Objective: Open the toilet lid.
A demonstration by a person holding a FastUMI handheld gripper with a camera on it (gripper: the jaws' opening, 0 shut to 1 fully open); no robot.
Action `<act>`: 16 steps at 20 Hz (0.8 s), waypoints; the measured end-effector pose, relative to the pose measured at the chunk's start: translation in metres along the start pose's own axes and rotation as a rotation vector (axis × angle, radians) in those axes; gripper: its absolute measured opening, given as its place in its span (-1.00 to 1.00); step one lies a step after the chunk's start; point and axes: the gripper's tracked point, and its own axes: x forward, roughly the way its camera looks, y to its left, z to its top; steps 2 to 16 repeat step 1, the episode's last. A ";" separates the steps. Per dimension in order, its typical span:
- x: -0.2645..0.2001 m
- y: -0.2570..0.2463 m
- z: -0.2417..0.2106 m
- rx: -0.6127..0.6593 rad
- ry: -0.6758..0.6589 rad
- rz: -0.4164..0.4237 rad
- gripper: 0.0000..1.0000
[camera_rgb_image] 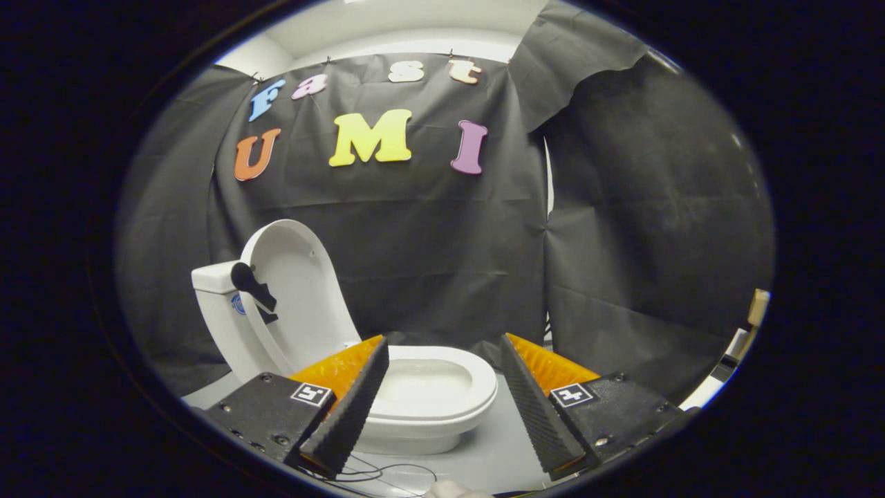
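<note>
Toilet lid raised upright, one toilet, gripper jaws spread apart, holding nothing

Light falls from above and is even and fairly bright. The white toilet and its raised toilet lid are well lit, the bowl slightly washed out with soft glare. The black cloth wall soaks up light, creases faintly visible. Fisheye distortion bends straight lines toward the edges. The hand-held gripper, fingers apart, looks sharp; shadows on the counter are soft.
</note>
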 end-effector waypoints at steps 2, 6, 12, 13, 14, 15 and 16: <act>-0.001 0.000 0.000 0.000 0.002 0.000 1.00; -0.001 0.000 0.000 0.000 0.002 0.000 1.00; -0.001 0.000 0.000 0.000 0.002 0.000 1.00; -0.001 0.000 0.000 0.000 0.002 0.000 1.00; -0.001 0.000 0.000 0.000 0.002 0.000 1.00; -0.001 0.000 0.000 0.000 0.002 0.000 1.00; -0.001 0.000 0.000 0.000 0.002 0.000 1.00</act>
